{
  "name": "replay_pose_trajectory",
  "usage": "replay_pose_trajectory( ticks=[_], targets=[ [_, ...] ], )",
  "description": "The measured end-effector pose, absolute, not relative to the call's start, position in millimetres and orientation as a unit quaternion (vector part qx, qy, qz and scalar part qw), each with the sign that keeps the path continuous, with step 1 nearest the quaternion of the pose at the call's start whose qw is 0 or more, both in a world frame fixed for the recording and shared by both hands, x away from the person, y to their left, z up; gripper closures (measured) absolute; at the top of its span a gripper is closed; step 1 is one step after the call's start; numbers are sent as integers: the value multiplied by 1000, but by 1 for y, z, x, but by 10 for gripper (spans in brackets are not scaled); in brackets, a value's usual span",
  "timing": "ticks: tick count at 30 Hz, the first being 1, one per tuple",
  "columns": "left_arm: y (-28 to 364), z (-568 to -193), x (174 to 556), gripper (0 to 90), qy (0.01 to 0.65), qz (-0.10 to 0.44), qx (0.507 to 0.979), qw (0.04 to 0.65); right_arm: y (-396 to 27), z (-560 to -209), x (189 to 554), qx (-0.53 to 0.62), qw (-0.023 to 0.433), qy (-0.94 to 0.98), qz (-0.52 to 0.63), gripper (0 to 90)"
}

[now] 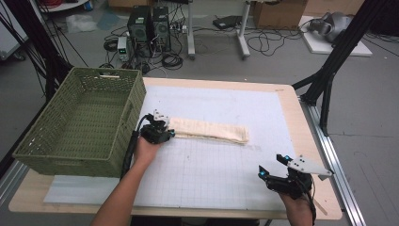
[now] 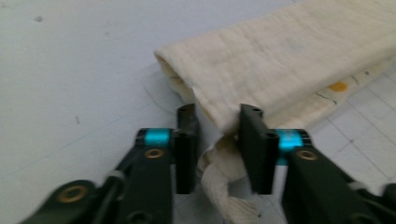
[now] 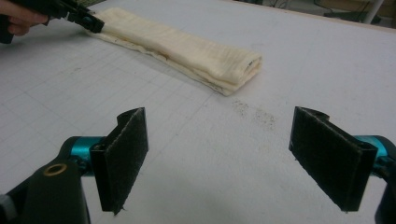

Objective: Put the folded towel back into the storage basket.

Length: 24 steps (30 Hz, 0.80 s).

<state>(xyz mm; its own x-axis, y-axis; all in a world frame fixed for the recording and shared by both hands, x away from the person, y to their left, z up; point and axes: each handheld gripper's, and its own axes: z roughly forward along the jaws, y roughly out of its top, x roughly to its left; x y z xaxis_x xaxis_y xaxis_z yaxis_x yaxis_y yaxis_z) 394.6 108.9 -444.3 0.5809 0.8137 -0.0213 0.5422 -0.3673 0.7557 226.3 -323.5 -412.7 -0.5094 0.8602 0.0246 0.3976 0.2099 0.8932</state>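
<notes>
- My left gripper (image 2: 217,140) is pinched on the near-left end of the folded cream towel (image 1: 209,130); cloth bunches between its jaws.
- Towel lies mid-mat, long axis running left-right, from beside the green basket (image 1: 75,125) toward the table's right edge.
- My right gripper (image 3: 217,158) hovers wide open near the front right corner; the towel's free end lies ahead of it, up-left.

Green woven basket (image 1: 84,123) sits on table's left side, overhanging the white gridded mat (image 1: 221,174). Wooden table (image 1: 289,101) edge shows around mat. Far floor: two black computer towers (image 1: 149,26), tangled cables (image 1: 263,44), cardboard box (image 1: 277,14) far right.
</notes>
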Motion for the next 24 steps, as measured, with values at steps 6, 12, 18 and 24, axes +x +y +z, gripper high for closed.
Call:
replay_pose_trajectory(
  ticks=[6,12,18,24],
  targets=[
    [111,-444,394,834,419,173,805,383,-322,-414,228,425,251,739,458,183],
    [117,-438,388,841,420,157,799,400,-321,-413,233,433,256,730,462,183],
    [120,-436,377,841,410,162,798,411,-314,-410,246,437,254,730,461,177],
    [122,-437,367,839,403,164,798,418,-307,-413,267,429,243,743,453,257]
  ],
)
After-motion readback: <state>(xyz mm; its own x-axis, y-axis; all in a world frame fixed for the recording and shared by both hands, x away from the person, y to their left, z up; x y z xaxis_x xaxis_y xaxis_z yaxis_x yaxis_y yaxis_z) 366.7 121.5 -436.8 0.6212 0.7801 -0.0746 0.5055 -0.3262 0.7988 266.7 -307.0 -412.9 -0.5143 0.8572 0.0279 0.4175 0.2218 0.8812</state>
